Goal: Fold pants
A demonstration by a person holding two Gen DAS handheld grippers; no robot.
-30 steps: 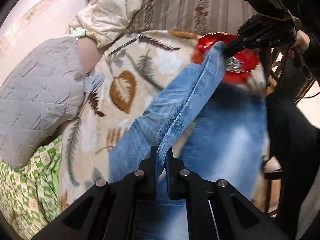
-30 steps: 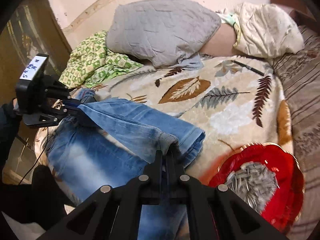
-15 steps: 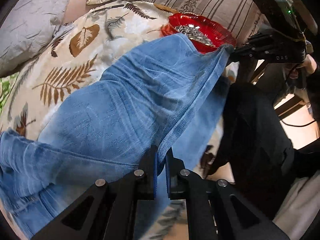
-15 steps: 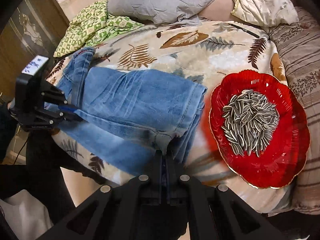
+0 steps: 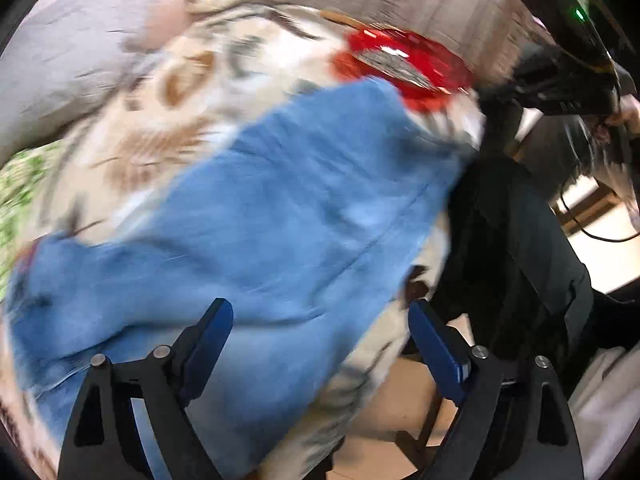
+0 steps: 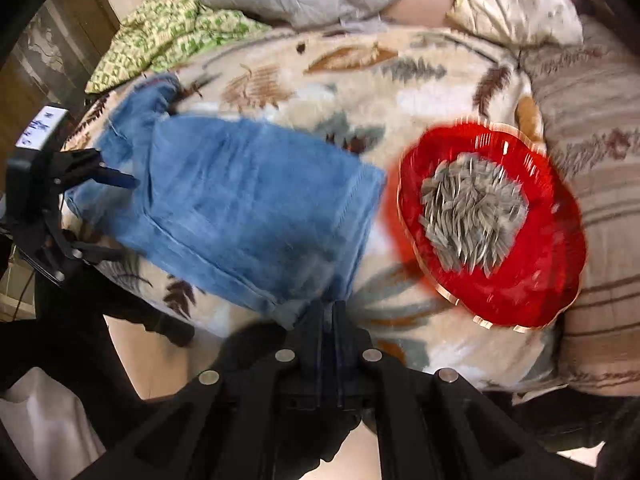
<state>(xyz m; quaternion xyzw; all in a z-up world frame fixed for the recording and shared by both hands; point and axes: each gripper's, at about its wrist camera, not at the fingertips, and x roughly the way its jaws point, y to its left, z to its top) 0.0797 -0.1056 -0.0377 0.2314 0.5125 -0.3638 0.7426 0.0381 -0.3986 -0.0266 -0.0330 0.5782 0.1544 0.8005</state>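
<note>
Folded blue jeans [image 6: 248, 200] lay on the leaf-print blanket [image 6: 420, 92], left of a red dish of sunflower seeds [image 6: 492, 224]. The left gripper [image 5: 320, 324] gaped, released; the right gripper [image 6: 329, 310] pinched their near corner. Next, probably: release, smooth.

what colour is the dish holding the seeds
Red, with a thin gold rim; the dish shows best in the right wrist view.

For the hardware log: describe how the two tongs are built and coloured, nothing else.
Both tongs are matte black, with triangular-cutout linkage arms and silver rivet pins. The left tongs have blue finger pads. In the right wrist view their body carries a white label with handwriting. The right tongs carry a device with a green light, and a black cable trails below them.
</note>
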